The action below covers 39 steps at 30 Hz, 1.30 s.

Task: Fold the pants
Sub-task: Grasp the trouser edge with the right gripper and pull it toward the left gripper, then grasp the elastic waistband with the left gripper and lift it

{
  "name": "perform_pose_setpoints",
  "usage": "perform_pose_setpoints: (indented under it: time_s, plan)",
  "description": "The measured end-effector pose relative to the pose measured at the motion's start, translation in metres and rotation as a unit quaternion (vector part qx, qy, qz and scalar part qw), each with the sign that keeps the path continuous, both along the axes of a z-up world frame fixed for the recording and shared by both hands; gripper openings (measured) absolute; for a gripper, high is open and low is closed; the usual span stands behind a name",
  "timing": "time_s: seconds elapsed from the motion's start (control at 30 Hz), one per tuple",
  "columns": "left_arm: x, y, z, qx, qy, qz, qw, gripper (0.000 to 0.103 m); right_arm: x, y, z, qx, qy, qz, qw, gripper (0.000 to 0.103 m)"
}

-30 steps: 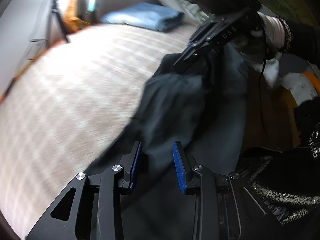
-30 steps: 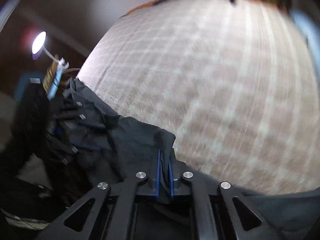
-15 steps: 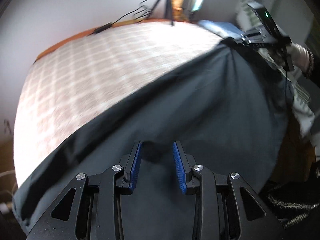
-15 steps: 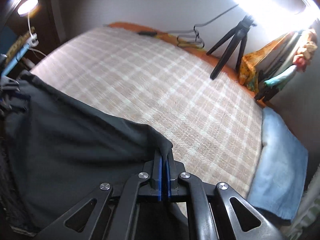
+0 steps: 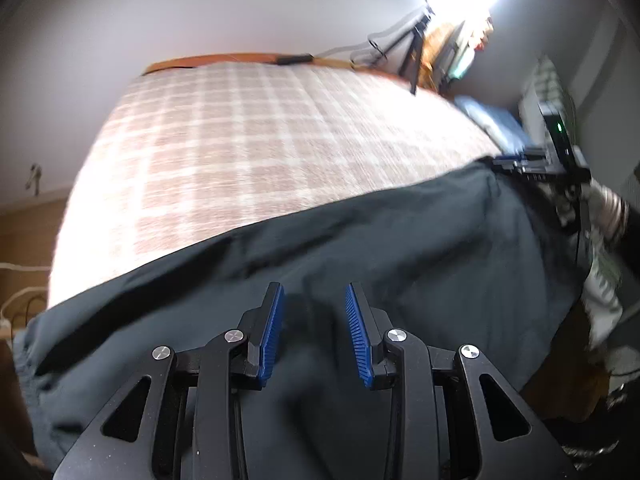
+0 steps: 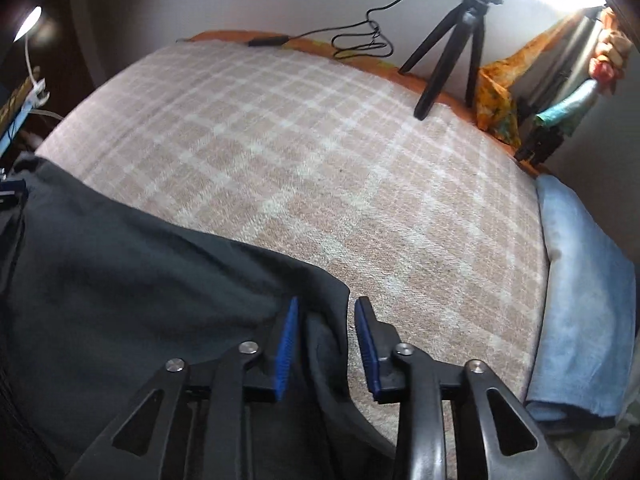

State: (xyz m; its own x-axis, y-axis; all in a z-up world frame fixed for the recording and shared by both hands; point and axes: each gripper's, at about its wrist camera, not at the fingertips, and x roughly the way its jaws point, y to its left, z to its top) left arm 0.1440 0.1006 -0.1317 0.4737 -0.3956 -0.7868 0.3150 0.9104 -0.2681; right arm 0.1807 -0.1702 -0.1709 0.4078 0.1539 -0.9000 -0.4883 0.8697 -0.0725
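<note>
Dark grey pants point(image 5: 360, 248) lie spread along the near edge of a bed with a beige plaid blanket point(image 5: 260, 140). My left gripper point(image 5: 314, 300) is open, its blue pads over the cloth and holding nothing. My right gripper point(image 6: 326, 312) is open too, with the corner of the pants point(image 6: 140, 272) lying loose between its pads. In the left wrist view the right gripper point(image 5: 536, 164) sits at the far right end of the pants.
A black tripod point(image 6: 452, 52) and a cable point(image 6: 360, 40) stand at the far edge of the bed. A folded blue cloth point(image 6: 580, 300) lies along the right side. Coloured fabric point(image 6: 504, 84) hangs in the far right corner.
My right gripper was shut on the pants corner and is now open, the cloth released. The pants have settled flatter on the bed. My left gripper stayed open.
</note>
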Motion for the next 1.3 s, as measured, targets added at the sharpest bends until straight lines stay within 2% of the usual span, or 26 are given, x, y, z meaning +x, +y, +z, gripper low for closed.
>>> perform_pose_setpoints:
  time_s: [0.13,0.2,0.27,0.4,0.57,0.67,0.7,0.73,0.83,0.87,0.93,1.07,1.2,1.3]
  plan:
    - [-0.019,0.025,0.008,-0.022,0.000,0.040,0.9990,0.032,-0.014,-0.003,0.019,0.031,-0.016,-0.027,0.999,0.044]
    - [-0.031,0.041,0.012,-0.038,0.000,0.070,0.9968,0.062,-0.026,-0.003,0.033,0.057,-0.023,-0.037,0.997,0.054]
    - [-0.044,0.058,0.015,-0.060,-0.002,0.100,0.9932,0.063,-0.037,0.000,0.044,0.071,-0.035,-0.042,0.996,0.056]
    - [-0.072,0.097,0.015,-0.102,-0.006,0.168,0.9805,0.063,-0.061,0.008,0.066,0.110,-0.047,-0.048,0.992,0.062]
    - [-0.106,0.149,0.001,-0.172,0.012,0.249,0.9529,0.063,-0.088,0.027,0.081,0.150,-0.049,-0.041,0.987,0.070]
    - [-0.122,0.176,-0.014,-0.209,0.026,0.291,0.9332,0.063,-0.104,0.040,0.086,0.172,-0.047,-0.036,0.983,0.072]
    - [-0.126,0.186,-0.022,-0.227,0.032,0.310,0.9228,0.063,-0.109,0.046,0.086,0.178,-0.044,-0.033,0.983,0.072]
    - [-0.129,0.193,-0.028,-0.246,0.038,0.321,0.9137,0.063,-0.112,0.051,0.086,0.182,-0.042,-0.031,0.982,0.072]
    - [-0.129,0.204,-0.045,-0.280,0.054,0.342,0.8953,0.063,-0.121,0.066,0.085,0.185,-0.035,-0.020,0.982,0.072]
    - [-0.128,0.207,-0.050,-0.289,0.056,0.345,0.8915,0.063,-0.123,0.071,0.085,0.184,-0.034,-0.017,0.982,0.073]
    - [-0.125,0.210,-0.057,-0.302,0.059,0.348,0.8858,0.064,-0.125,0.079,0.084,0.185,-0.030,-0.012,0.982,0.073]
    - [-0.118,0.214,-0.066,-0.292,0.059,0.352,0.8870,0.063,-0.130,0.090,0.086,0.187,-0.025,-0.004,0.982,0.073]
    - [-0.111,0.220,-0.078,-0.307,0.063,0.359,0.8792,0.064,-0.131,0.096,0.087,0.186,-0.021,-0.001,0.982,0.073]
    - [-0.103,0.219,-0.087,-0.313,0.071,0.355,0.8779,0.064,-0.127,0.097,0.087,0.187,-0.018,-0.005,0.982,0.073]
